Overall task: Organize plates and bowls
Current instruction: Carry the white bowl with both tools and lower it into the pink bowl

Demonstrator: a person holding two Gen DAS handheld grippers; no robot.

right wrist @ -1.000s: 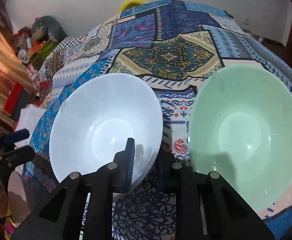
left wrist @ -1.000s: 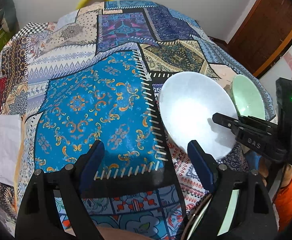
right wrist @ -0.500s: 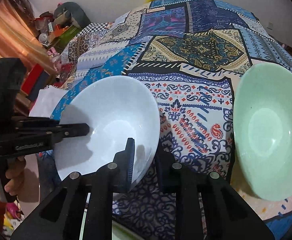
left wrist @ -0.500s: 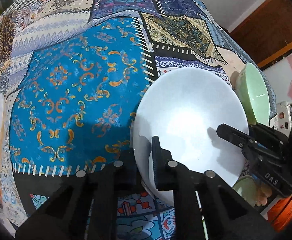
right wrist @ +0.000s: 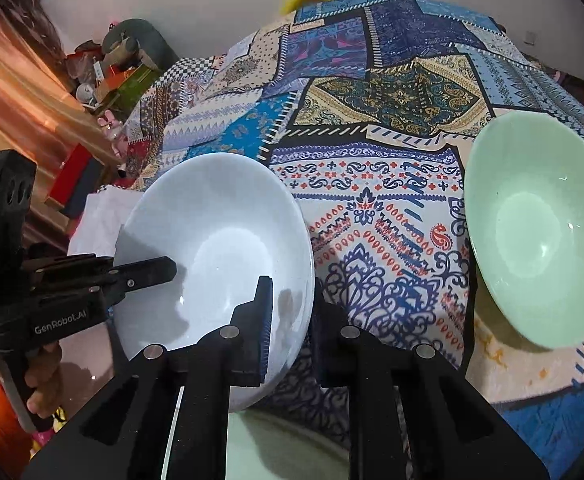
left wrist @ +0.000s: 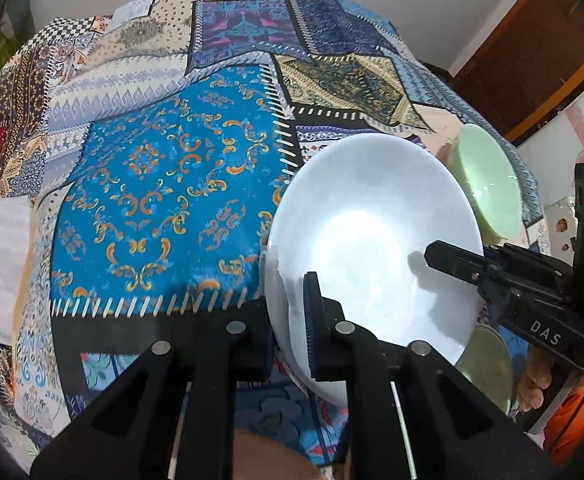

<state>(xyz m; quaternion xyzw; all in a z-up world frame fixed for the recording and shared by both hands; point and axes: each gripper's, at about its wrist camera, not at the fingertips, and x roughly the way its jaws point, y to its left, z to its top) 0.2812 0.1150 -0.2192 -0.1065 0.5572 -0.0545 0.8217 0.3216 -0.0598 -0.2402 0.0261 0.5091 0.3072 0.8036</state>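
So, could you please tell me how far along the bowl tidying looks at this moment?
Nothing looks finished yet: no stack is visible. In hand: the white bowl is gripped at opposite rims by the left tool and the right tool, lifted at the near edge of the patterned cloth. Left: the green bowl sits alone on the cloth, and a green dish shows below the white bowl.

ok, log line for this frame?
left gripper: shut on white bowl | right gripper: shut on white bowl | green bowl: on cloth
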